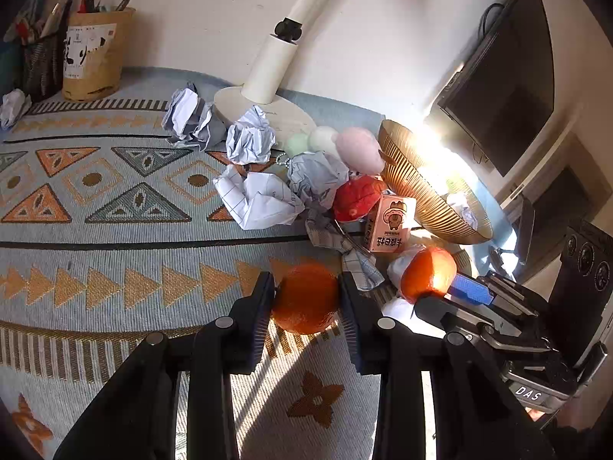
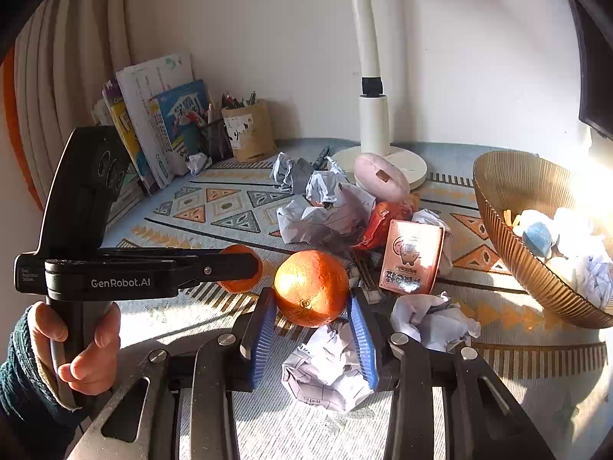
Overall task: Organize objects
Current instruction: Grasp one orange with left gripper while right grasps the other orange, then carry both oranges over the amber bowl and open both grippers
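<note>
My left gripper (image 1: 306,295) is shut on an orange (image 1: 305,298) low over the patterned cloth; it shows from the side in the right wrist view (image 2: 245,268), with its orange (image 2: 241,268) between the jaws. My right gripper (image 2: 312,306) is shut on a second orange (image 2: 311,287), also seen in the left wrist view (image 1: 429,273). Beyond lie crumpled paper balls (image 1: 253,199), a pink carton (image 1: 389,226), a red plush (image 1: 356,197) and a pink plush (image 1: 358,149). A golden ribbed bowl (image 2: 509,230) at right holds paper and small items.
A white lamp base (image 2: 383,161) stands behind the pile. Pen holders (image 1: 95,53) and books (image 2: 153,126) stand at the back left by the wall. A monitor (image 1: 505,88) is at far right. More crumpled paper (image 2: 329,372) lies under my right gripper.
</note>
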The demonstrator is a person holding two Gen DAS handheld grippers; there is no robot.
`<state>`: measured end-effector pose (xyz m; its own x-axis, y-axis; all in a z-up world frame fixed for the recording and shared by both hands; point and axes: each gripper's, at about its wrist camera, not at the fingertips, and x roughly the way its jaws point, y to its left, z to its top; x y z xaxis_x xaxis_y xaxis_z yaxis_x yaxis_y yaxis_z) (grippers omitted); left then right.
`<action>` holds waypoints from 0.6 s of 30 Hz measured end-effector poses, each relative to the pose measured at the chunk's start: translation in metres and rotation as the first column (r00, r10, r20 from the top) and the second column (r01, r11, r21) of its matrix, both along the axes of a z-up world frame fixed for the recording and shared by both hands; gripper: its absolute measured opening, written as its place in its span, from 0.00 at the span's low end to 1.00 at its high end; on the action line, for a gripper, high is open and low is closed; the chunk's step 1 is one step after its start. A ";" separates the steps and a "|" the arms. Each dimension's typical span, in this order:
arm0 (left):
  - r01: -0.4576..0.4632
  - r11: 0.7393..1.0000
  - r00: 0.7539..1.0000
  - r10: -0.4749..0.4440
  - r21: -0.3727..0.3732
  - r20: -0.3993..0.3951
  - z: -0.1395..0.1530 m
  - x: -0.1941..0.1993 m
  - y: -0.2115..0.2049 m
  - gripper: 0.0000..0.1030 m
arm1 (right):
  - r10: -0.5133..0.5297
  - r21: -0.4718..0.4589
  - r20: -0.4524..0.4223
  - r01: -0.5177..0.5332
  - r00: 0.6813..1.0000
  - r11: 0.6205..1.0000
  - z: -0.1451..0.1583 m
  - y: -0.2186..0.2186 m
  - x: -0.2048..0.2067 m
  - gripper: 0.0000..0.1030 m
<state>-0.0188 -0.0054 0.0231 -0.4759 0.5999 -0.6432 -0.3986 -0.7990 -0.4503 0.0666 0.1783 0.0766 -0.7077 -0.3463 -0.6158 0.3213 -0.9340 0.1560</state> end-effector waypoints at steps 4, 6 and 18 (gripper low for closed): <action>0.009 1.000 0.999 -0.009 0.002 -0.051 0.011 0.019 -0.001 0.30 | -0.043 -0.070 -0.013 0.042 0.999 0.997 0.006 0.023 0.028 0.36; 0.020 1.000 0.998 -0.019 0.009 -0.067 0.016 0.026 0.005 0.30 | -0.079 -0.075 -0.002 0.078 0.997 0.994 0.004 0.033 0.037 0.36; 0.202 0.978 0.936 -0.211 -0.060 -0.281 0.112 0.016 0.133 0.30 | -0.465 -0.166 -0.177 0.440 0.867 0.883 0.096 0.152 0.039 0.36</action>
<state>-0.0029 0.1277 0.1349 -0.5093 0.6867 -0.5188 -0.6637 -0.6971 -0.2712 0.1057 0.3300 0.1729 -0.9097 -0.0171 -0.4150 -0.0957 -0.9637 0.2494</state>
